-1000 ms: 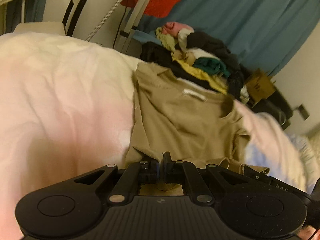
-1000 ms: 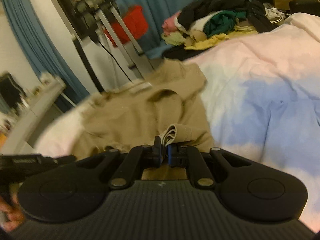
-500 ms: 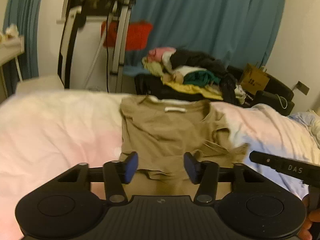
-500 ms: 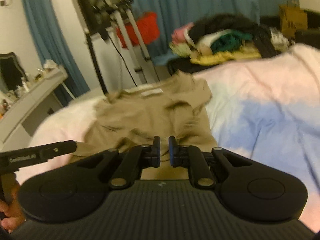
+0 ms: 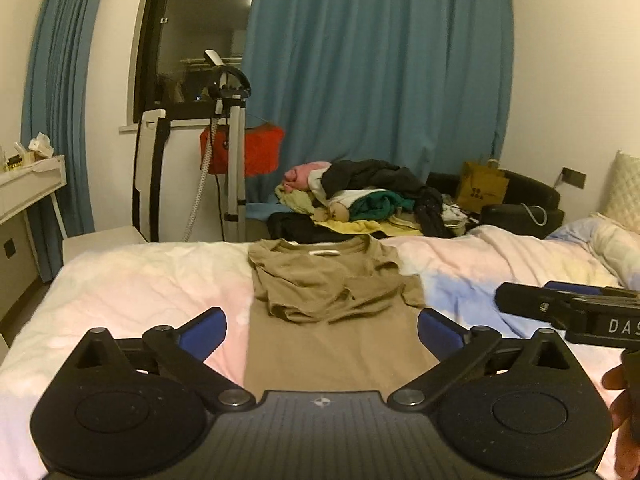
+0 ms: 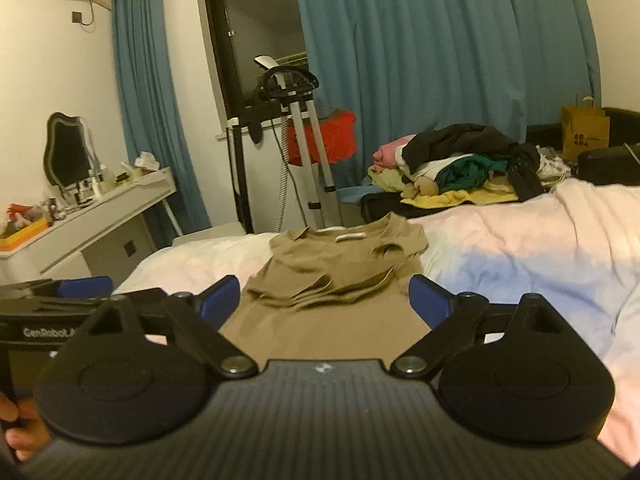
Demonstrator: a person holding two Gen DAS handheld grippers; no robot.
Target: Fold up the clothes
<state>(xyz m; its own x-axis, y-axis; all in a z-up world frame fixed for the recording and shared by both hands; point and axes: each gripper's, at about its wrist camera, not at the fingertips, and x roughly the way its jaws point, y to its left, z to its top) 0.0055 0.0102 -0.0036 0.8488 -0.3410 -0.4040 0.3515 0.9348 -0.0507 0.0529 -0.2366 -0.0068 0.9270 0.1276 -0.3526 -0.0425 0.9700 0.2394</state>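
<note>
A tan T-shirt (image 5: pixel 332 308) lies on the bed, collar at the far edge, both sleeves folded in over the chest. It also shows in the right wrist view (image 6: pixel 336 292). My left gripper (image 5: pixel 322 330) is open and empty, raised above the shirt's near part. My right gripper (image 6: pixel 324 298) is open and empty, also raised above the near part. The right gripper's side shows at the right of the left wrist view (image 5: pixel 568 312); the left gripper's side shows at the left of the right wrist view (image 6: pixel 56 300).
The bed has a pale pink and blue cover (image 5: pixel 132 292). A pile of mixed clothes (image 5: pixel 368 200) lies beyond the far edge. A garment steamer stand (image 5: pixel 232 152), a white desk (image 6: pixel 100 216) and blue curtains (image 5: pixel 376 80) are behind.
Both grippers let go of the shirt's folded parts, opened wide and lifted back from the bed. The shirt now lies with its sleeves folded in.
</note>
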